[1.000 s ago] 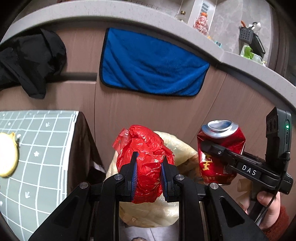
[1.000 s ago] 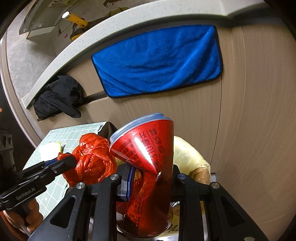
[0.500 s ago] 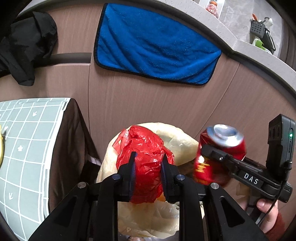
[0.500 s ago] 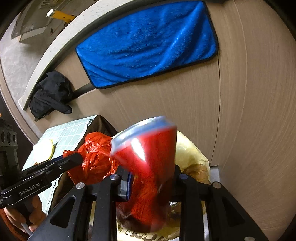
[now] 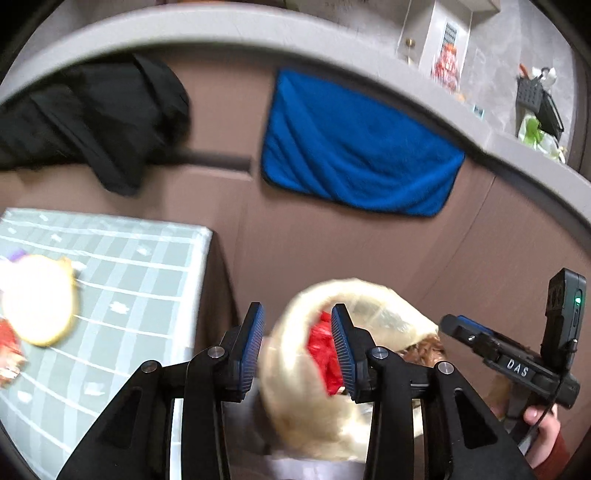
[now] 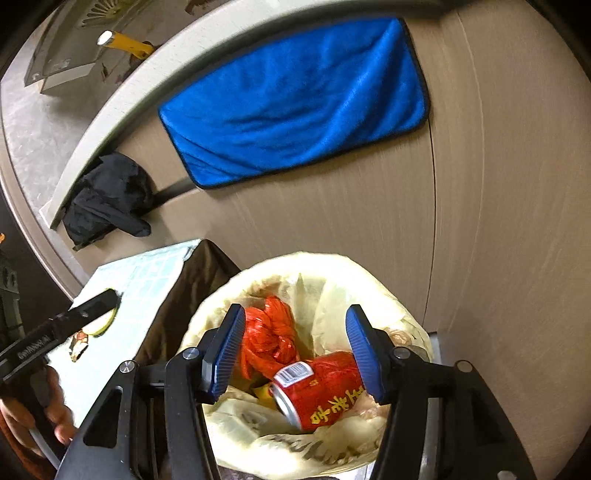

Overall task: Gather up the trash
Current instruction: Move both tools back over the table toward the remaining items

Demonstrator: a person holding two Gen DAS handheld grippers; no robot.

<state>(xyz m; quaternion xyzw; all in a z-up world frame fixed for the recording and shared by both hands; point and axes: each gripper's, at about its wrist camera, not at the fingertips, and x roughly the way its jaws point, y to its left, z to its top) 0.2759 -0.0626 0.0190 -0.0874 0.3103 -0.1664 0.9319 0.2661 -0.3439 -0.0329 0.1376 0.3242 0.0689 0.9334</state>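
Blue towel (image 6: 295,107) hangs on wood-grain cabinet front (image 6: 498,221); checkered tablecloth (image 5: 122,280) left.

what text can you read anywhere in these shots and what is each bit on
"DAS": white letters on the right gripper body, left wrist view.
"GenRobot.AI": on the left gripper body, right wrist view, blurred, only partly legible.
"王老吉": yellow characters on the red can lying in the trash bin.
Barcode label on the can: digits too small to read.
Print on the bin liner: too creased to read.

Brown cabinet fronts (image 6: 480,221) — grey countertop (image 5: 258,26)
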